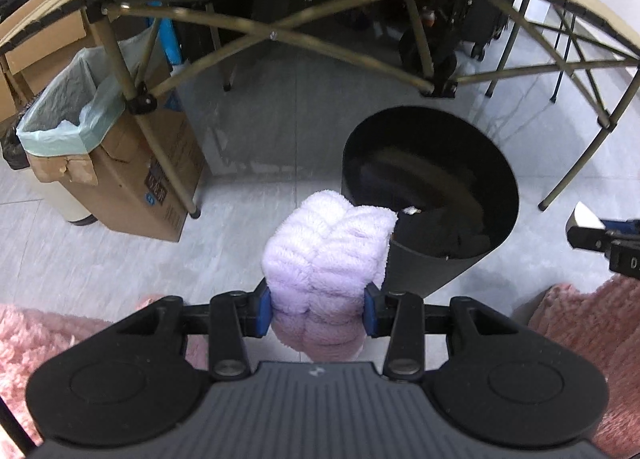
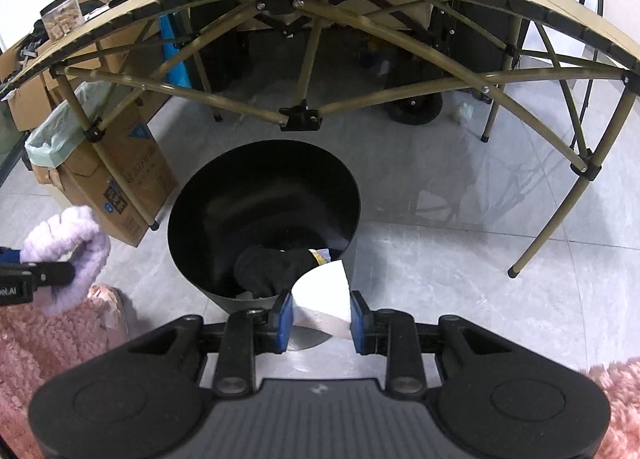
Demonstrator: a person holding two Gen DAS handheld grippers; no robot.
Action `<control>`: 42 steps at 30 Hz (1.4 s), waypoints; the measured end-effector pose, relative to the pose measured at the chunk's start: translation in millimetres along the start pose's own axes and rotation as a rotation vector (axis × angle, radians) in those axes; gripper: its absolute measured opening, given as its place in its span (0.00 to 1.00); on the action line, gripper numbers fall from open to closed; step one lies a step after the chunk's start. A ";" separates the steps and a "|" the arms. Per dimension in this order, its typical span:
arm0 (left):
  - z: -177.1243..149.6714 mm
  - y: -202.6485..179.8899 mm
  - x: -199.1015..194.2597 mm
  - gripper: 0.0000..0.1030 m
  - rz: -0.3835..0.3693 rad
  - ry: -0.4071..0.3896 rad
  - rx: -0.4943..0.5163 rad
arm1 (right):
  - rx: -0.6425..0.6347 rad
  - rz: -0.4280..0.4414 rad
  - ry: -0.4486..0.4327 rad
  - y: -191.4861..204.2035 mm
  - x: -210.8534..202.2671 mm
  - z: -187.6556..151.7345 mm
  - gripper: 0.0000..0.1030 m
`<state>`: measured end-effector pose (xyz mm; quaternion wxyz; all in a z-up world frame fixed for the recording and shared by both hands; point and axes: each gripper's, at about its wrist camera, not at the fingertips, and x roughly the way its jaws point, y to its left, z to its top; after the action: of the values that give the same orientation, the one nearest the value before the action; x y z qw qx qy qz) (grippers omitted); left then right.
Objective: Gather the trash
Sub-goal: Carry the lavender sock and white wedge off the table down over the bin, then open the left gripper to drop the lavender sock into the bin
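Both handheld tools look alike. The left gripper has a dark grey ribbed housing at the near edge, flanked by two rounded matte-black lobes, each with a shallow circular recess. Two black link arms run forward from round grey pivot screws to a black crossbar. Its fingers carry blue pads. The right gripper has the same grey ribbed centre, black lobes and screws, with blue-padded fingers. White lettering marks the black side of each tool, only partly readable.

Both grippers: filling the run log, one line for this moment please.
left gripper: holds lilac fluffy cloth | right gripper: holds white piece | black bin: below
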<state>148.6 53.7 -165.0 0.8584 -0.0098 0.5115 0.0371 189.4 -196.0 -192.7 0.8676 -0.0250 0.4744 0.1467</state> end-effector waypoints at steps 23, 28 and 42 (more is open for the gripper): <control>38.8 -39.0 37.6 0.41 -0.031 0.080 0.106 | -0.028 -0.057 -0.042 -9.8 19.2 14.5 0.27; 51.7 -49.8 43.4 0.41 -0.054 0.079 0.124 | -0.029 -0.076 -0.068 -15.9 18.7 20.3 0.27; 87.1 -79.4 65.3 0.41 -0.079 0.076 0.163 | -0.014 -0.103 -0.107 -31.7 19.2 38.6 0.28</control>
<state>261.9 -17.2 -182.5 0.8371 0.0382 0.5443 -0.0389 239.4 -214.8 -190.5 0.8979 -0.0475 0.4246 0.1060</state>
